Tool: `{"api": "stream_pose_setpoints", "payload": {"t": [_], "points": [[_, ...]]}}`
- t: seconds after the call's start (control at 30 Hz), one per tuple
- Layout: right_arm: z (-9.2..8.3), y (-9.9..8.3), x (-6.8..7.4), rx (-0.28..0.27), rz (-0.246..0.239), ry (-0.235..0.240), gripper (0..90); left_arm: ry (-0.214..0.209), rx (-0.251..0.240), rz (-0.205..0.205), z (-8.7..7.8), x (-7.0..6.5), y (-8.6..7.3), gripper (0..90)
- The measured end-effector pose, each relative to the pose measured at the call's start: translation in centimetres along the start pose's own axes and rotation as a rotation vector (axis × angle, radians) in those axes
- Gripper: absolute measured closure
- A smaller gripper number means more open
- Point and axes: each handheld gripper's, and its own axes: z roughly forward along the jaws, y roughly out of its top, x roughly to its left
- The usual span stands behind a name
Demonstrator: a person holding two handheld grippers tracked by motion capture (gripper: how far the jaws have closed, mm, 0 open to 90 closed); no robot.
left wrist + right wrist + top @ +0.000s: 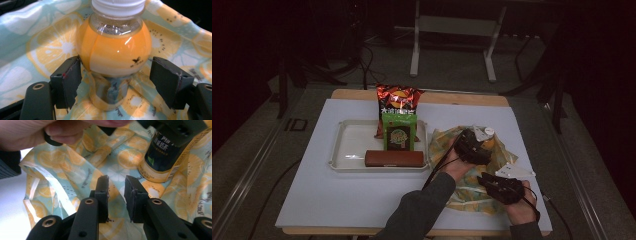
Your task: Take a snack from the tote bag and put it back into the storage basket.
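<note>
The left gripper's fingers (66, 83) stand wide on either side of the orange drink bottle (113, 51) without pressing it; no earlier view bears on their motion. The bottle sits upright in the lemon-print cloth bag (472, 172) at the right of the high view. Judged full, it is heavy, rigid and smooth; grip the narrow waist below the bulge. The right gripper (117, 195) holds its fingers narrow around a fold of the soft, limp bag.
</note>
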Motion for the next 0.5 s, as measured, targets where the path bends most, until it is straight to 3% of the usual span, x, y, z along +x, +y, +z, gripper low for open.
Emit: {"api": "stream_pose_setpoints", "payload": {"t": [0.37, 0.5], "points": [[0.0, -0.1, -0.1, 0.0, 0.002, 0.007, 73.0, 0.046, 0.019, -0.053, 1.8, -0.2, 0.2, 27.0], [0.0, -0.1, -0.1, 0.0, 0.002, 0.007, 73.0, 0.04, 0.02, -0.063, 2.1, -0.2, 0.2, 30.2]]}}
